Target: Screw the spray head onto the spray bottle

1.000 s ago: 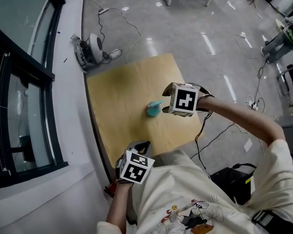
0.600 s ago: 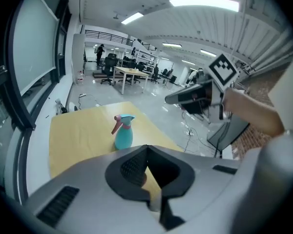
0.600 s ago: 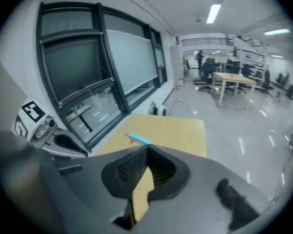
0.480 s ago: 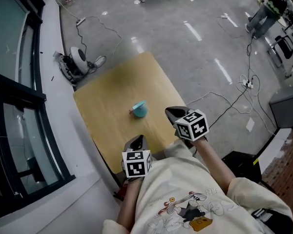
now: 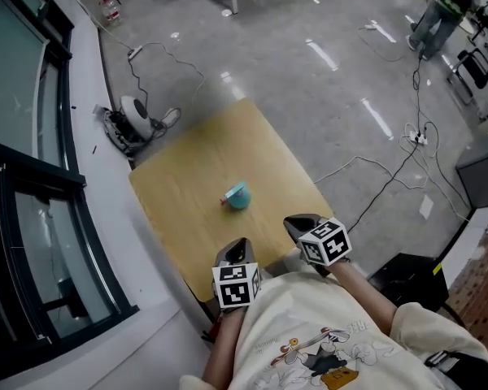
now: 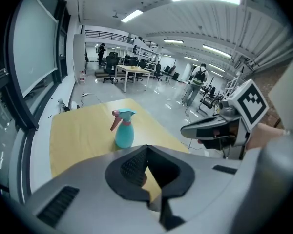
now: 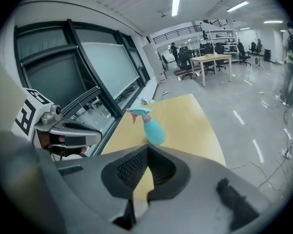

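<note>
A teal spray bottle [image 5: 237, 196] with a teal head and a pink trigger stands upright, alone, in the middle of the yellow wooden table [image 5: 179, 185]. The left gripper view shows the bottle [image 6: 123, 130] beyond my shut jaws. In the right gripper view the bottle [image 7: 151, 126] stands just as far off. My left gripper [image 5: 236, 246] sits at the table's near edge, shut and empty. My right gripper [image 5: 298, 223] is beside it at the near right edge, also shut with nothing in it. Neither gripper touches the bottle.
A dark-framed window wall [image 5: 32, 177] runs along the table's left side. On the grey floor lie cables [image 5: 374, 161] and a round white device [image 5: 138, 112] beyond the table. A black box [image 5: 403, 270] stands at my right.
My right gripper has drawn back from beside the bottle to the table's near edge, rolling as it went. The left gripper shifted slightly. The bottle stays standing on the table.
</note>
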The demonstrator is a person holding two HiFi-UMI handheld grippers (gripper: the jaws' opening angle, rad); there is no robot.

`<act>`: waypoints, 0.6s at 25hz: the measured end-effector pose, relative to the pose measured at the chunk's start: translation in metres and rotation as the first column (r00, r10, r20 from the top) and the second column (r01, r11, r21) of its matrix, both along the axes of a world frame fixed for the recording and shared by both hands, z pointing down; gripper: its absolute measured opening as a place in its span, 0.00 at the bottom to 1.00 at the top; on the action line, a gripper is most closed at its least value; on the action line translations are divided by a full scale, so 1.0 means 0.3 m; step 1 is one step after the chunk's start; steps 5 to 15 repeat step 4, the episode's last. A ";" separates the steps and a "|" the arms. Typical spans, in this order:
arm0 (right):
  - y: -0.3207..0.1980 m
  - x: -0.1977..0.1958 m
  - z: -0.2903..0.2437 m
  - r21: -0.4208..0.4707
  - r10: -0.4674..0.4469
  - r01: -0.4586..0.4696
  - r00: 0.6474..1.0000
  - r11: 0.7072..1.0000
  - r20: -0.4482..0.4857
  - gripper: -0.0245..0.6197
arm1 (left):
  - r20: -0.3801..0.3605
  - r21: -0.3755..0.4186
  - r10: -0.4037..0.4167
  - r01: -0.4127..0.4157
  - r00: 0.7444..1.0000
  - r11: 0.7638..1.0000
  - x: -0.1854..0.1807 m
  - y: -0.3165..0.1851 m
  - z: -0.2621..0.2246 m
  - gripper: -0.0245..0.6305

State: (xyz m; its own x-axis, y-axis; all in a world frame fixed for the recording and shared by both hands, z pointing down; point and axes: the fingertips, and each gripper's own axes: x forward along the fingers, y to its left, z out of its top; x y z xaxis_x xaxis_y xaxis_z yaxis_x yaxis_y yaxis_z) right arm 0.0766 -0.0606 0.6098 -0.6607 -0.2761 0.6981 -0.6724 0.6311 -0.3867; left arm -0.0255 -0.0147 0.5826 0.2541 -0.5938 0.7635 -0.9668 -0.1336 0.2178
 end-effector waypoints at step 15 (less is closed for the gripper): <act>-0.014 -0.033 -0.030 0.011 -0.017 0.017 1.000 1.000 0.013 0.05 | 0.003 -0.004 0.000 0.000 1.000 1.000 0.002 0.004 -0.001 0.05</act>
